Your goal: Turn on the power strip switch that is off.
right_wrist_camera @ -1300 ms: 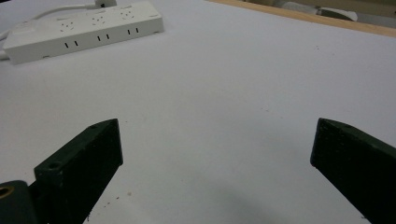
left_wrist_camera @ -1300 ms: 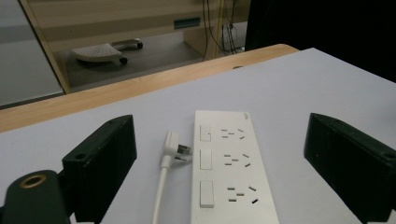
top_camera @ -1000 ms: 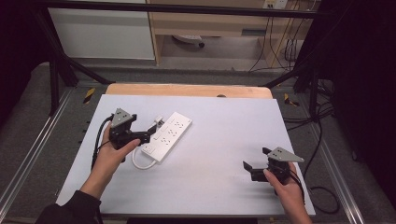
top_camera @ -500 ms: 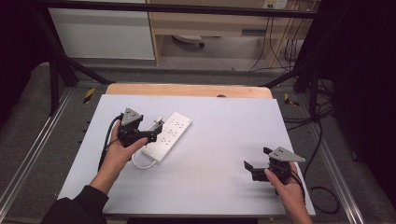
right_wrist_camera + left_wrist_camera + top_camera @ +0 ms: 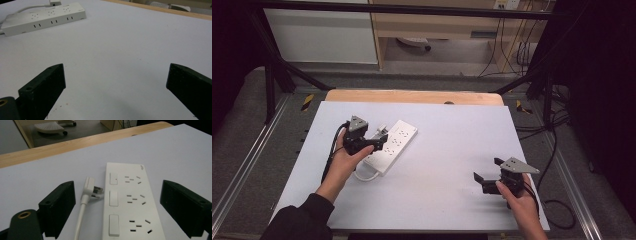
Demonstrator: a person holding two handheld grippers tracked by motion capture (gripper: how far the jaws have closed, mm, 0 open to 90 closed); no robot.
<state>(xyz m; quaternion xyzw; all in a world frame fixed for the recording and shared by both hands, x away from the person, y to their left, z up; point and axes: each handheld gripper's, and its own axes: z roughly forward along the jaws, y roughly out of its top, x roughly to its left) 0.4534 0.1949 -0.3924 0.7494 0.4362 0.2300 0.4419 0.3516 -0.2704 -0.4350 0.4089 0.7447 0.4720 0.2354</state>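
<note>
Item: white power strip on table's left half, plug loose beside it; my left gripper over it, jaws spread wide; right gripper idle, spread; risk: closing off-centre skews the strip.

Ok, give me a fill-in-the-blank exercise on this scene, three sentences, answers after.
1. The long white plastic power strip lies on the pale table under the ____ tongs.
2. Both the left and the right tongs have their jaws ____.
3. Beside the strip's switches lies its white ____ on a white cable, not plugged in.

Missing words: left; open; plug
</note>
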